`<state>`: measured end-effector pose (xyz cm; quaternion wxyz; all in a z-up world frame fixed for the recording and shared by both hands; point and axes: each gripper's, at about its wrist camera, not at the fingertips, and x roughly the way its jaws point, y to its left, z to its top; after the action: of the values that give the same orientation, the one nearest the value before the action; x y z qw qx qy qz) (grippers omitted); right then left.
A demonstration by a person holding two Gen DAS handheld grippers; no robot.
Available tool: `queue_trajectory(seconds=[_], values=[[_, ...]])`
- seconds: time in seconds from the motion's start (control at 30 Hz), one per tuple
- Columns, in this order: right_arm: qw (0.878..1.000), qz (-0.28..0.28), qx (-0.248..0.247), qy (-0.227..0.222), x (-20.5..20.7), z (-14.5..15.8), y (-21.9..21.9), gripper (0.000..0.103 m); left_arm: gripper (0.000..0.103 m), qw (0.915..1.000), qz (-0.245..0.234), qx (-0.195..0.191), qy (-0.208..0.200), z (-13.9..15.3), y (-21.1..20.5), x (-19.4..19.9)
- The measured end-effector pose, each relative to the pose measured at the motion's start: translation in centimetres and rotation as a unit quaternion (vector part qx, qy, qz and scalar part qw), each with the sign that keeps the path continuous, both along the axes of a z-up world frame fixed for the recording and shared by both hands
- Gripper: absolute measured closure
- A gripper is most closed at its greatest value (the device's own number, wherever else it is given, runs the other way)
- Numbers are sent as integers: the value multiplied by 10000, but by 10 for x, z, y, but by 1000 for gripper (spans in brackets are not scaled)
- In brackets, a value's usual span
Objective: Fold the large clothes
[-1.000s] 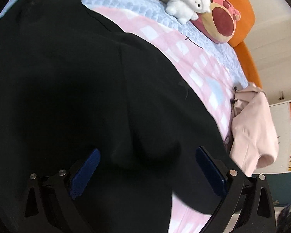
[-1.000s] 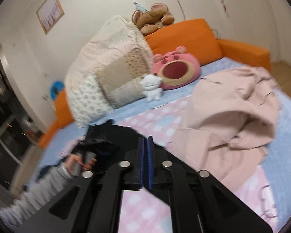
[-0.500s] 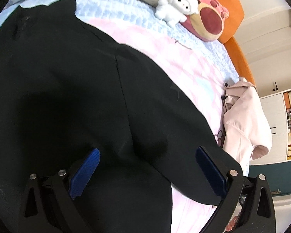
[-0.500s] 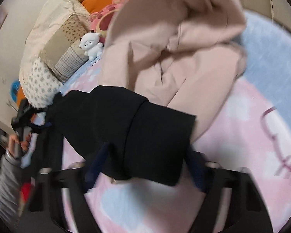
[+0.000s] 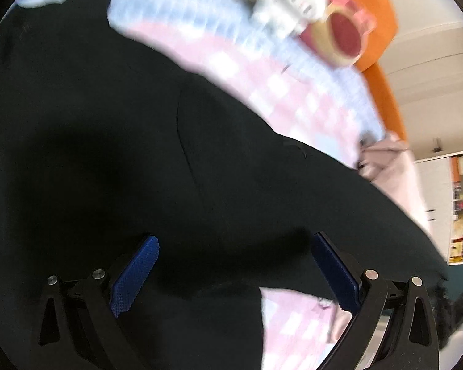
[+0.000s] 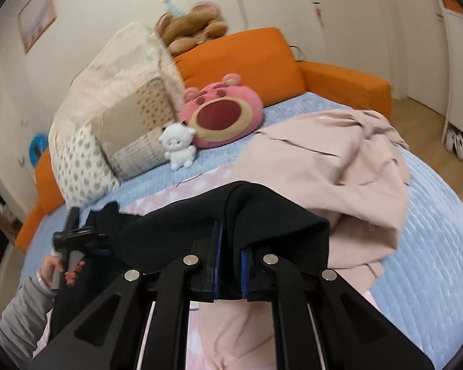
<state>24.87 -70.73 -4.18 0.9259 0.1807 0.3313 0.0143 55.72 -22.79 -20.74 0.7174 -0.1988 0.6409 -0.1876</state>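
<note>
Behind, a pink garment (image 6: pixel 339 166) heaped just beside the black garment (image 6: pixel 262 215) — plush toys (image 6: pixel 225 114) beyond

The black garment (image 6: pixel 271 215) is a large piece of dark, matte cloth, spread over the pink checked part of the bed. In the left wrist view it (image 5: pixel 139 154) fills the picture from 6 through 9 to 12 o'clock, lying mostly flat, with one seam running down its middle. In the right wrist view a folded edge of it is bunched and lifted at centre. The pink garment (image 6: pixel 339 160) lies crumpled in loose folds at 2 o'clock, touching the black one's right edge.
</note>
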Motion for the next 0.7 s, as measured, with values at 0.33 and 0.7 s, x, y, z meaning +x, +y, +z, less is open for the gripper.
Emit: queue_trajectory(seconds=[0.33,0.7], values=[[9912,1242,-110,-443,-10,42,113,93,3,9975,-65,-536,-457,55,2,-12],[8792,4687,-444,-740,-105,65,343,93,3,9965,291,-570,-547,66,67,-34]])
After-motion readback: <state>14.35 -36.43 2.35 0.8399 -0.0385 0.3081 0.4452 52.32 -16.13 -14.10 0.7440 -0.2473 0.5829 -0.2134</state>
